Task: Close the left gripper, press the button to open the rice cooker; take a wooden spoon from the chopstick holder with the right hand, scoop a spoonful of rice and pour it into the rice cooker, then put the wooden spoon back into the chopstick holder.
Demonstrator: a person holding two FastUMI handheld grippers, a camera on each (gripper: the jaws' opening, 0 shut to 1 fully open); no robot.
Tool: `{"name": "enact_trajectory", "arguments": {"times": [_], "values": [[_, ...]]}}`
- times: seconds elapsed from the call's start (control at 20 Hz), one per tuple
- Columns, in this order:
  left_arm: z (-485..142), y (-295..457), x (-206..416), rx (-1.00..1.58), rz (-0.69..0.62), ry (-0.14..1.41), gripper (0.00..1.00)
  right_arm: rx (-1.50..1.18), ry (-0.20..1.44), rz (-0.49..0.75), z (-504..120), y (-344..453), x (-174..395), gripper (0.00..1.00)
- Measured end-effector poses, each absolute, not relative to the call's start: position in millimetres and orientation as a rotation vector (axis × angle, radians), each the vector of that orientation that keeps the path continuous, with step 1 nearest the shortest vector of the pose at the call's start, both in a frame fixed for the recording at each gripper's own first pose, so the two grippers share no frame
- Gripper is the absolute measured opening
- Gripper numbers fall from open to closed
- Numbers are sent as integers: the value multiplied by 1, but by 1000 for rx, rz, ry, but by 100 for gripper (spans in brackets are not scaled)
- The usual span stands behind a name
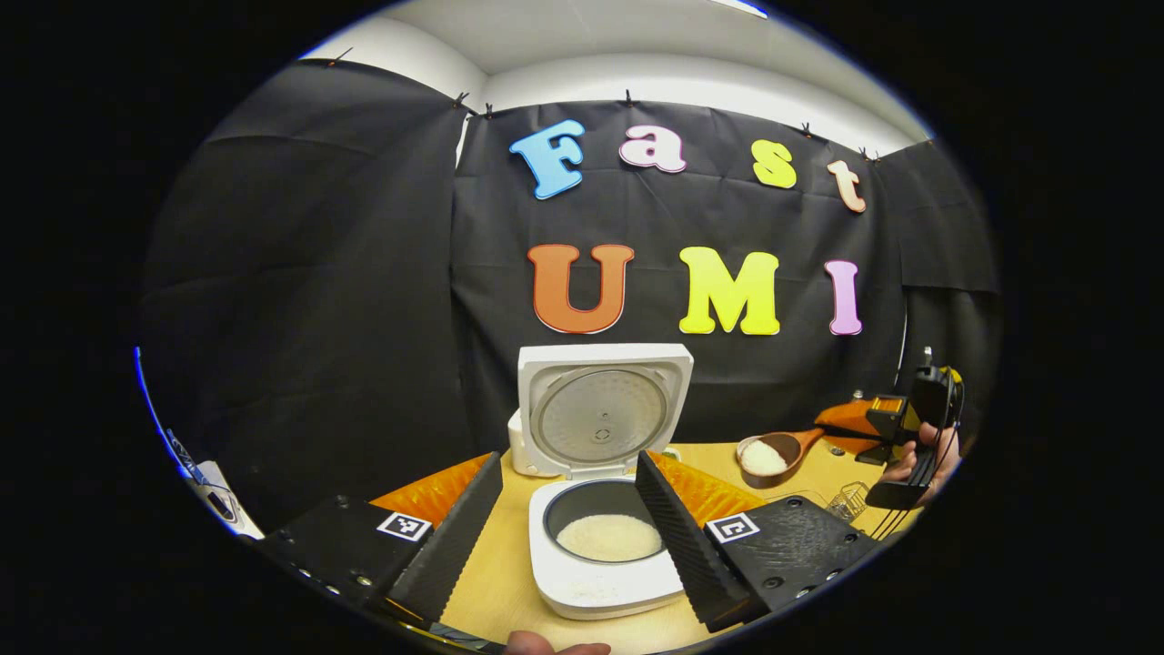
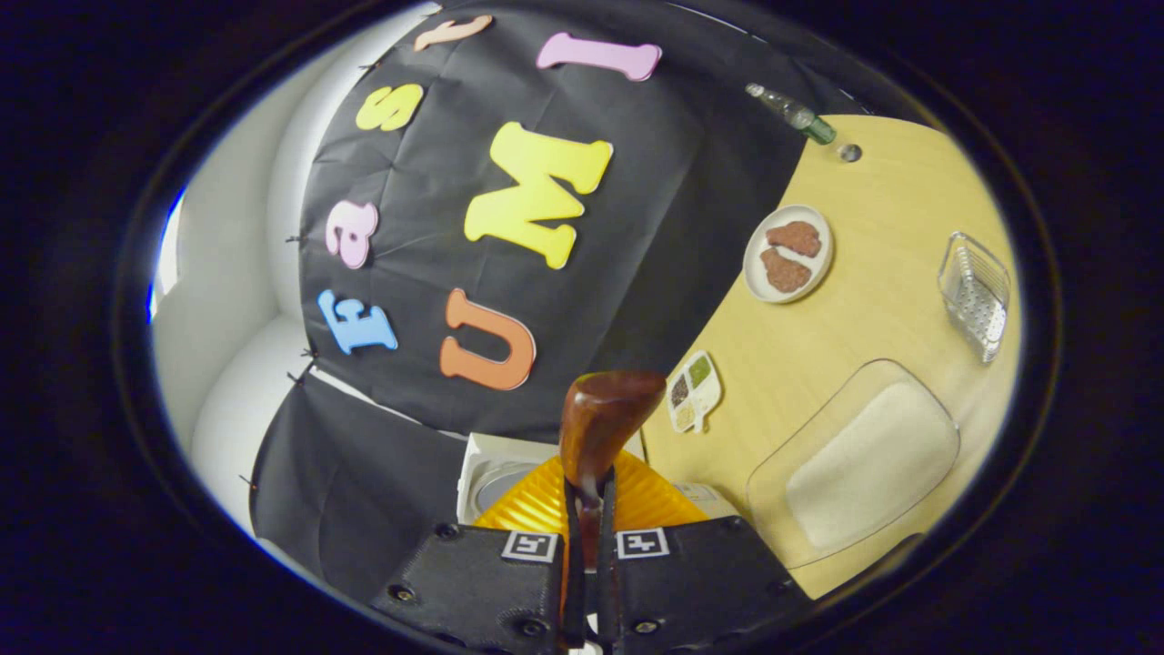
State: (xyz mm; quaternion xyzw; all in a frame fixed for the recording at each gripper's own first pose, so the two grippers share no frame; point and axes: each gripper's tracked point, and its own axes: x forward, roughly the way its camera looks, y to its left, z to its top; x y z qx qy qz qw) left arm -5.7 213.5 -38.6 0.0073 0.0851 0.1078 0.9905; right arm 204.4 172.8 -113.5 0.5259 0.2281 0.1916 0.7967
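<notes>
Pale wooden table (image 2: 873,309) against black cloth wall; on it the rice cooker (image 1: 596,509), lid up, rice in the pot, plus a plate (image 2: 787,253), a clear rice tray (image 2: 855,459) and a wire chopstick holder (image 2: 975,293). Left gripper (image 1: 568,518) jaws spread wide, holding nothing, flanking the cooker. Right gripper (image 2: 589,537) clamped on the wooden spoon (image 1: 773,450) handle, its bowl heaped with rice, in the air right of the lid.

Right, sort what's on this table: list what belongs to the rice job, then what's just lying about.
Belongs to the job:
rice cooker, lid up, rice inside
wooden spoon, loaded with rice
right gripper, shut on the spoon handle
clear rice tray
left gripper, open

Just lying about:
plate of meat
seasoning dish
bottle
wire basket
</notes>
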Motion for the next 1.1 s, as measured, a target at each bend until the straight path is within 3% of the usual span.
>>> {"name": "enact_trajectory", "arguments": {"times": [0.5,1.1], "values": [[-57,266,-56,-35,333,186,94,760,540,515,-115,292,225,10],[-79,300,-88,-89,437,222,95,316,470,530,-133,325,228,11]]}}
